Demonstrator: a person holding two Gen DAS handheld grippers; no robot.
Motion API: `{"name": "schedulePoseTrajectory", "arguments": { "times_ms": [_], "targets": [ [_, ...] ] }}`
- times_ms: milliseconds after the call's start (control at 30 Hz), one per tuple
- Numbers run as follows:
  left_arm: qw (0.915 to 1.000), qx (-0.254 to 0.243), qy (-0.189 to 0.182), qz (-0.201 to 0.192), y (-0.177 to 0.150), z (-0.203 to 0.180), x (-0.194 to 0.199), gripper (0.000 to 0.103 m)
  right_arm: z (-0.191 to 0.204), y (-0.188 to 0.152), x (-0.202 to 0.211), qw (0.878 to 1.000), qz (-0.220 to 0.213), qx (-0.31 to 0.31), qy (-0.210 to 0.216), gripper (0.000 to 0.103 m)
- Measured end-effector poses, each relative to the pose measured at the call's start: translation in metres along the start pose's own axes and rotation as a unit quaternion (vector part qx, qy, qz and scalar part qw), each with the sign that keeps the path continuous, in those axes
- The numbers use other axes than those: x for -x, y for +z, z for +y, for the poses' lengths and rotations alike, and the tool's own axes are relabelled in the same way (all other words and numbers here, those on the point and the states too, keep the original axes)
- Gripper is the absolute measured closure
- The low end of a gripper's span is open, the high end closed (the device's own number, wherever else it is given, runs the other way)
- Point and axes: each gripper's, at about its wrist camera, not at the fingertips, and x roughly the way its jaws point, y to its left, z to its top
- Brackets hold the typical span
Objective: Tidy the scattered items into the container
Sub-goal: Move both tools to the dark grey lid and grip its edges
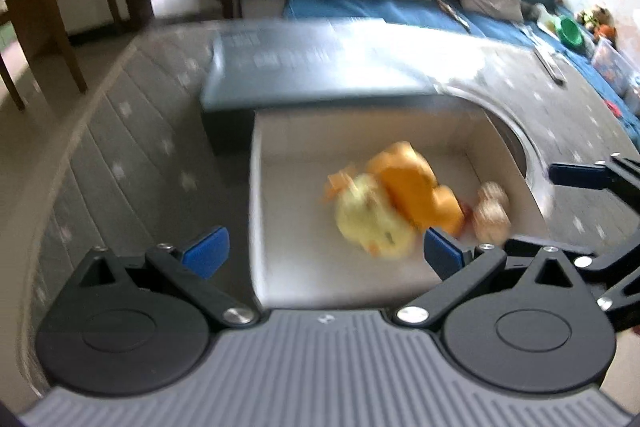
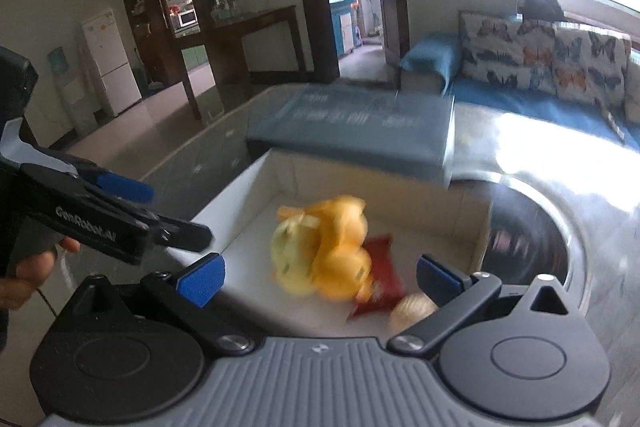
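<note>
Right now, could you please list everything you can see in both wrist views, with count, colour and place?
White open box: one, white, on the grey table, holding the toys.
Dark grey lid: one, dark grey with blurred print, lying across the box's far end.
Yellow plush toy: one, pale yellow, inside the box.
Orange plush toy: one, orange, against the yellow one.
Red packet: one, red, under the orange toy.
Tan round item: one, tan, blurred, by the near right corner.
Blue sofa: one, with patterned cushions, behind the table.
Left gripper: open, empty, over the box.
Right gripper: open, empty, over the box.
Hand: one, on the left gripper's handle.
</note>
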Motion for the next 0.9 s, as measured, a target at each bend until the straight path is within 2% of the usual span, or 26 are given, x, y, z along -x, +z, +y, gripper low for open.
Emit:
{"name": "schedulePoseTrajectory", "arguments": {
  "times_ms": [167,333,467,633,767,900],
  "targets": [
    [0.9988,0.026,0.028,-0.032,0.040,0.025,-0.022,0.000,-0.027,0.033,-0.025,1.000,-0.006,-0.004,-0.014,0.000],
    [0.9938,0.083,0.061,-0.043,0.074,0.059,-0.064,0.000,-0.054,0.066,-0.050,1.000,-0.012,-0.007,-0.028,0.000],
    [0.9899,0.116,0.076,-0.031,0.095,0.082,-0.100,0.000,-0.073,0.091,-0.073,0.999,-0.015,-0.013,-0.037,0.000],
    [0.9867,0.137,0.085,-0.021,0.113,0.105,-0.138,0.000,-0.090,0.100,-0.113,0.998,-0.001,-0.063,-0.018,0.000],
    [0.9839,0.164,0.069,-0.015,0.115,0.120,-0.162,0.000,-0.105,0.103,-0.140,0.995,0.010,-0.099,-0.004,0.000],
    [0.9813,0.189,0.037,-0.012,0.112,0.129,-0.178,0.000,-0.113,0.101,-0.155,0.993,0.018,-0.117,0.003,0.000]
  ]
}}
